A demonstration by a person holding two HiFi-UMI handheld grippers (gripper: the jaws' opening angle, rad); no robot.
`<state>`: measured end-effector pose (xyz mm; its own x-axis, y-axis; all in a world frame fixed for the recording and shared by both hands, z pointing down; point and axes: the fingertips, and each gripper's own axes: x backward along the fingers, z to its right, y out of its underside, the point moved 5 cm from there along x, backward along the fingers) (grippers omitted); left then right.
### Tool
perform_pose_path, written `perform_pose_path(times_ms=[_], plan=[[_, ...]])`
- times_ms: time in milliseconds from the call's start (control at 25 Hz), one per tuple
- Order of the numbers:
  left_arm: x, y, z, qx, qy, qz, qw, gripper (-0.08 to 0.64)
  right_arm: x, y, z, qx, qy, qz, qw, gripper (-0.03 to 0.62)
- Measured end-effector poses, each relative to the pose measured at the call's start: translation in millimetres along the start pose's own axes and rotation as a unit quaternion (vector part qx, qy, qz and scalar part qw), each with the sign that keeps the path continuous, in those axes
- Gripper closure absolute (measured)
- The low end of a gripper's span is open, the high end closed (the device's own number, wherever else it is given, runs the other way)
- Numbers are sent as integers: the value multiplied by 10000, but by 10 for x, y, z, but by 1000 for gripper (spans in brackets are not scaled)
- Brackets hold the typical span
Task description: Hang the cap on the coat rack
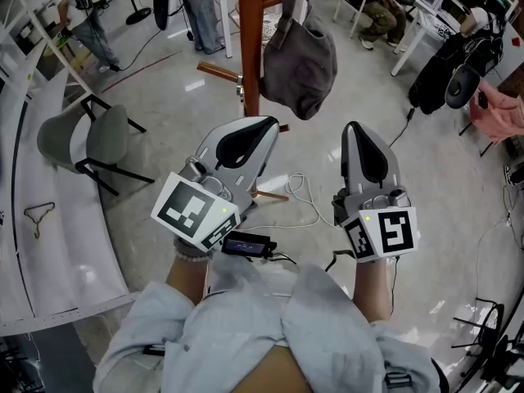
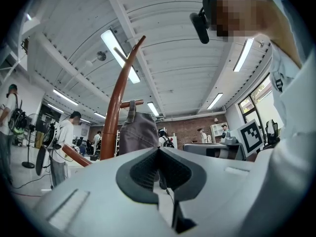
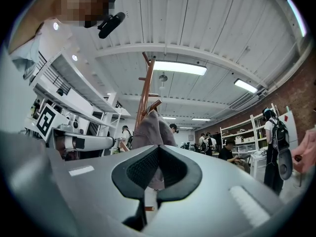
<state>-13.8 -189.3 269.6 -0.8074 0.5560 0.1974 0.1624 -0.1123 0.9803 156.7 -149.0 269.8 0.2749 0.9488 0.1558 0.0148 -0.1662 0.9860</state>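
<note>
Both the left gripper [image 1: 264,126] and right gripper [image 1: 358,131] — closed, empty — should retreat without nudging the upper-centre cap [image 1: 299,60] off the coat rack [image 1: 250,47].

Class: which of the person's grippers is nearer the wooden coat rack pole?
Left. In the head view the left gripper lies just below the pole; the right gripper lies further right, beyond the hanging cap.
</note>
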Motion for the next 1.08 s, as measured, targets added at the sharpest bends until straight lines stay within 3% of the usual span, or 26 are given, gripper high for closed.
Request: perform_pose_path(times_ms=[1080], plan=[[-51,17,10,114,3,-16,9999,557,13,71,14,-52,-95,-139,9998,586]])
